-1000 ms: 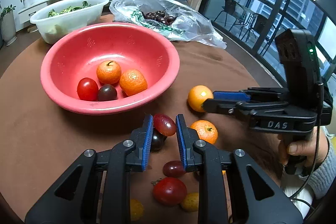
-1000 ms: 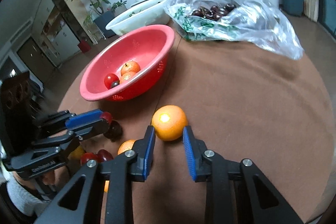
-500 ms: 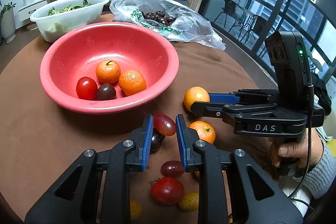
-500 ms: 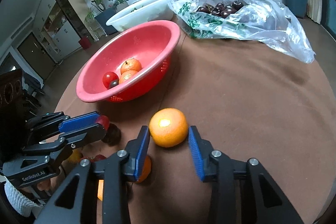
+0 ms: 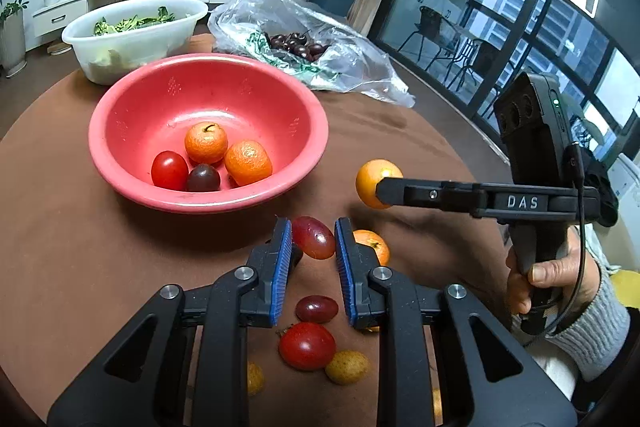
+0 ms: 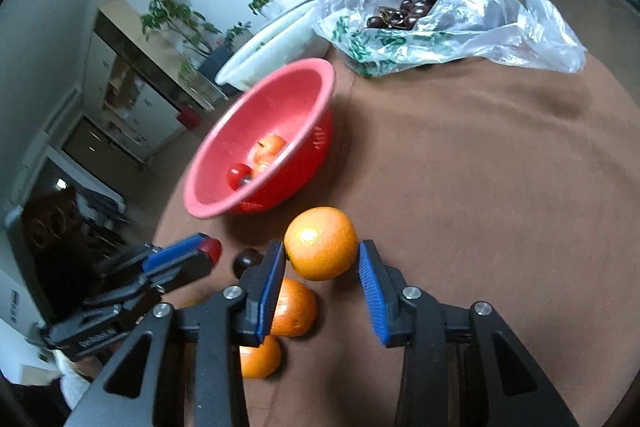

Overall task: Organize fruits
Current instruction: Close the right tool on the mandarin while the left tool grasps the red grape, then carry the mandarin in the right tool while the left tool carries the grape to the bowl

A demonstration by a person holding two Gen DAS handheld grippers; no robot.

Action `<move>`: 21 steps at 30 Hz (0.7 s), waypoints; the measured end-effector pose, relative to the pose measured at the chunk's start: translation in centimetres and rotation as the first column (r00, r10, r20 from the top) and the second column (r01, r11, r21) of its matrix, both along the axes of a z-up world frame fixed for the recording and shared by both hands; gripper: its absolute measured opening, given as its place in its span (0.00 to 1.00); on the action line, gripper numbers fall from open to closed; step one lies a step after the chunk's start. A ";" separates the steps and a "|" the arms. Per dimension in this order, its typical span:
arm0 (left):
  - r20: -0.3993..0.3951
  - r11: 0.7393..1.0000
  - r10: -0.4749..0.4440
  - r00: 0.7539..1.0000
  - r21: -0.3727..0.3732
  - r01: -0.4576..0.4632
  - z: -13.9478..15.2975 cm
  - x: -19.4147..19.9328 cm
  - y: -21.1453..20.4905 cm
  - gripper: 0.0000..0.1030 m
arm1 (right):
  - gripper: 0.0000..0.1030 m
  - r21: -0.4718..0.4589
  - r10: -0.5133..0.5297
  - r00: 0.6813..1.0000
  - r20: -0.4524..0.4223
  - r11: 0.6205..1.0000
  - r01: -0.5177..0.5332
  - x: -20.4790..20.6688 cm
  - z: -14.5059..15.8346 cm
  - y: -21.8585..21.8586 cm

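1. A red grape (image 5: 313,237) is clamped between the left gripper's (image 5: 310,239) pads.
2. The orange (image 6: 320,243) is pinched at the right gripper's (image 6: 322,263) fingertips; slipping is risked.
3. The red bowl (image 5: 120,163) lies ahead-left of both.

A bowl (image 5: 120,163) is sitting on the table (image 5: 420,131), holding four fruits; a tub (image 5: 132,43) is standing behind it, a bag (image 5: 352,67) lying to the tub's right; loose fruits are lying before the bowl.
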State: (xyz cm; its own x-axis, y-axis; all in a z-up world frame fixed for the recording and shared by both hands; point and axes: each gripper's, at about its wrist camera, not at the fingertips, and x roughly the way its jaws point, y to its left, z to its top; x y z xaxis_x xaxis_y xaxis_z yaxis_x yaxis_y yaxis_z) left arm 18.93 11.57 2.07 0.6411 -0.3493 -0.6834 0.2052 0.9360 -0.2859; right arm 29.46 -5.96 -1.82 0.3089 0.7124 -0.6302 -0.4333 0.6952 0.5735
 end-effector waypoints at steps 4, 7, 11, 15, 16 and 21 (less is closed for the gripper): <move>0.018 0.999 -0.006 1.000 -0.033 0.007 1.2 -0.6 0.6 0.20 | 0.40 0.056 0.008 1.000 -0.006 0.998 -0.008 -0.2 0.7 0.0; 0.039 0.999 -0.006 0.999 -0.049 0.008 2.2 -0.9 0.9 0.20 | 0.40 0.081 0.011 1.000 0.000 0.997 -0.011 -0.1 1.4 0.2; 0.059 0.998 -0.001 0.998 -0.058 0.004 3.3 -0.5 1.6 0.20 | 0.40 0.103 0.012 1.000 0.016 0.995 -0.014 0.5 2.4 0.5; 0.068 0.998 0.028 0.997 -0.053 -0.024 3.9 0.4 2.7 0.20 | 0.40 0.104 0.019 0.999 0.040 0.994 -0.023 1.5 3.7 1.5; 0.070 0.998 0.041 0.997 -0.054 -0.037 4.0 0.7 3.2 0.20 | 0.40 0.103 0.022 0.999 0.044 0.994 -0.027 1.8 3.9 1.7; 0.067 0.996 0.076 0.995 -0.043 -0.074 4.1 2.6 5.0 0.20 | 0.40 0.087 0.046 0.997 0.068 0.995 -0.052 3.3 5.0 3.9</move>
State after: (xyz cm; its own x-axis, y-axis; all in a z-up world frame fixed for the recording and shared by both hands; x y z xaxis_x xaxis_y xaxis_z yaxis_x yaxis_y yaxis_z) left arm 21.48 16.55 6.13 0.7113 -0.3247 -0.6234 0.1551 0.9376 -0.3112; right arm 32.76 -2.08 3.19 0.3109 0.7801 -0.5430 -0.5048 0.6196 0.6011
